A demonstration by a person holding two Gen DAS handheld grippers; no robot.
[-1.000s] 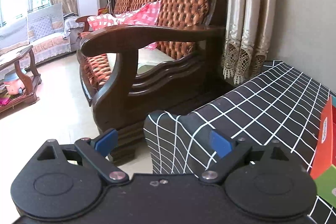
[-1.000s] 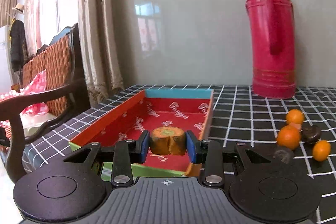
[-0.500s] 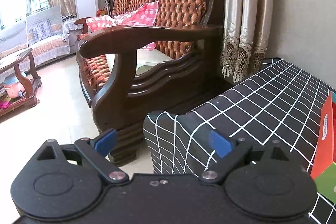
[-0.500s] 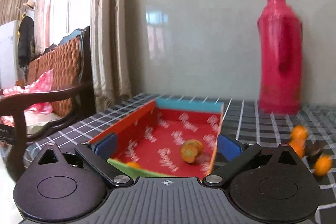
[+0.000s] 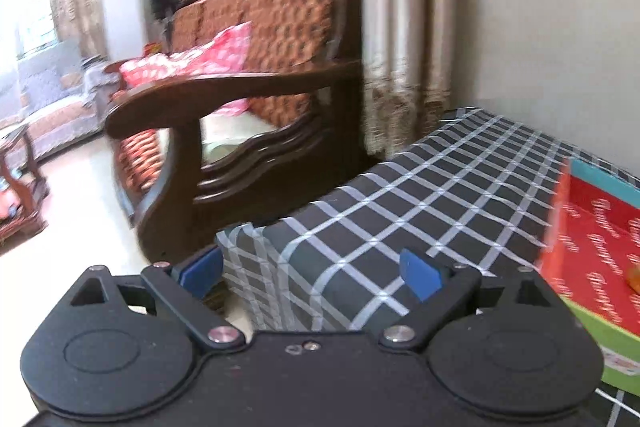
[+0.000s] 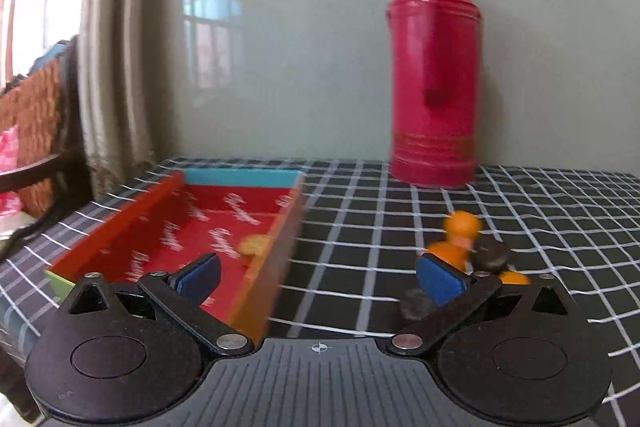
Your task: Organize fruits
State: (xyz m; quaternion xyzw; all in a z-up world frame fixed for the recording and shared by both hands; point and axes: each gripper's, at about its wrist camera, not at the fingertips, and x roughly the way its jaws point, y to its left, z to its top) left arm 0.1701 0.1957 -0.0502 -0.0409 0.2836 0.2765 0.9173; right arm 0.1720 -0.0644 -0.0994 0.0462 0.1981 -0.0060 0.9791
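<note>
Black plastic makes up both tools. The right hand-held gripper (image 6: 318, 277) has its blue pads spread wide and its jaws opening, with nothing between them but bare checked cloth and the near corner of the tray. The left hand-held gripper (image 5: 310, 269) also stands wide apart and empty, its jaws hanging over the left end of the surface (image 5: 420, 187) without touching anything.

Dark cloth with a white grid covers that surface, which runs along a pale wall. A dark wooden sofa (image 5: 240, 131) with orange tufted cushions stands just beyond its left end, with beige curtains (image 5: 404, 27) in the corner between sofa and wall.

A tall magenta thermos (image 6: 434, 79) stands upright at the back of the surface, against the wall and well apart from the tray. The tray (image 6: 120, 223) is a shallow red cardboard box with white lettering, a blue far wall and a green near wall; it lies on the left part of the surface. One small yellowish-orange fruit (image 6: 254, 245) lies inside it, close to the right wall.

To the right, behind the right pad, a loose cluster remains on the cloth: small oranges (image 6: 462, 227) touching one another, with dark brown round pieces (image 6: 492, 255) among them. Blur keeps their exact number from being told. Another dark piece (image 6: 414, 303) sits nearer, partly hidden by the jaw linkage.
</note>
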